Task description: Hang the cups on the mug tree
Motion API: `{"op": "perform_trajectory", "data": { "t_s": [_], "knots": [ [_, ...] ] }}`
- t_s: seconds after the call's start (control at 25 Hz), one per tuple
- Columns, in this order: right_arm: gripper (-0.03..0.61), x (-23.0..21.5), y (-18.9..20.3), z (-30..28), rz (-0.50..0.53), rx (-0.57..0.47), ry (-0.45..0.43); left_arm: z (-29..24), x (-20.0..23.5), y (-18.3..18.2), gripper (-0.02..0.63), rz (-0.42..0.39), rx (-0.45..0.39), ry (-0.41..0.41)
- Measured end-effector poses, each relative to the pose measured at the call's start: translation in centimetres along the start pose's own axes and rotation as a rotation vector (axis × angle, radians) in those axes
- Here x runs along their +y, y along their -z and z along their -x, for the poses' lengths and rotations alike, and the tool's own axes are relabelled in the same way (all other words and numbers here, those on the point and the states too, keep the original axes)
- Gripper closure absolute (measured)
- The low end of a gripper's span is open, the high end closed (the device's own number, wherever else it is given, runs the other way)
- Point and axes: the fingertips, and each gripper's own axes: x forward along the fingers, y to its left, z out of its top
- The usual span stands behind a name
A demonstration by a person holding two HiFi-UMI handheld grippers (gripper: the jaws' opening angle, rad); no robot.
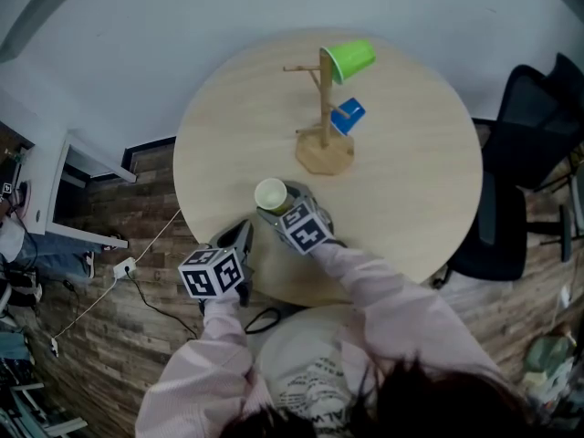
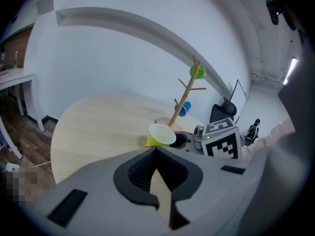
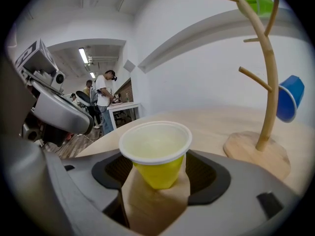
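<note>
A yellow cup (image 1: 271,194) (image 3: 156,156) is tilted just above the round wooden table (image 1: 411,199), near its front edge, with my right gripper (image 1: 279,205) (image 3: 157,168) shut on its lower body. The wooden mug tree (image 1: 324,108) (image 3: 268,77) stands farther back in the middle. A green cup (image 1: 349,59) (image 3: 256,1) hangs on its top peg and a blue cup (image 1: 347,117) (image 3: 289,98) on a lower one. My left gripper (image 1: 239,235) (image 2: 156,154) hovers at the table's front-left edge, shut and holding nothing; from it the yellow cup (image 2: 160,135) lies just ahead.
A black office chair (image 1: 525,172) stands by the table's right side. A white desk (image 1: 55,190) is at the left, and a cable with a power strip (image 1: 123,267) lies on the wooden floor. People (image 3: 104,102) stand far off in the room.
</note>
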Motion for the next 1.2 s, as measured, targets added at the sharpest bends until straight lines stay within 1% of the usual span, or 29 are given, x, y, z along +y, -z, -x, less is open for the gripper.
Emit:
{"op": "perform_trajectory", "data": {
  "t_s": [0.04, 0.12, 0.2, 0.4, 0.76, 0.96, 1.2],
  "knots": [
    [0.259, -0.1, 0.0, 0.0, 0.0, 0.0, 0.002, -0.1, 0.0, 0.0, 0.611, -0.001, 0.003, 0.001],
    [0.264, -0.1, -0.1, 0.0, 0.003, -0.001, 0.01, -0.2, -0.1, 0.1, 0.611, -0.004, 0.008, 0.004],
    [0.287, -0.1, -0.3, 0.0, 0.01, -0.01, 0.012, -0.3, -0.2, 0.2, 0.611, -0.007, 0.012, 0.008],
    [0.288, -0.2, -1.1, 0.2, -0.015, -0.043, 0.006, -0.3, -0.3, 0.3, 0.611, -0.011, 0.014, 0.008],
    [0.288, -0.3, -1.7, 1.0, -0.028, -0.055, 0.005, 0.0, -0.4, 0.2, 0.611, -0.003, -0.001, 0.003],
    [0.288, -1.0, -2.0, 1.2, -0.036, -0.074, 0.005, 0.0, -0.9, -0.4, 0.611, -0.006, -0.026, 0.003],
    [0.288, -1.0, -4.4, 2.7, -0.094, -0.123, -0.04, 0.4, -1.6, -1.9, 0.611, -0.027, -0.063, 0.008]
  ]
}}
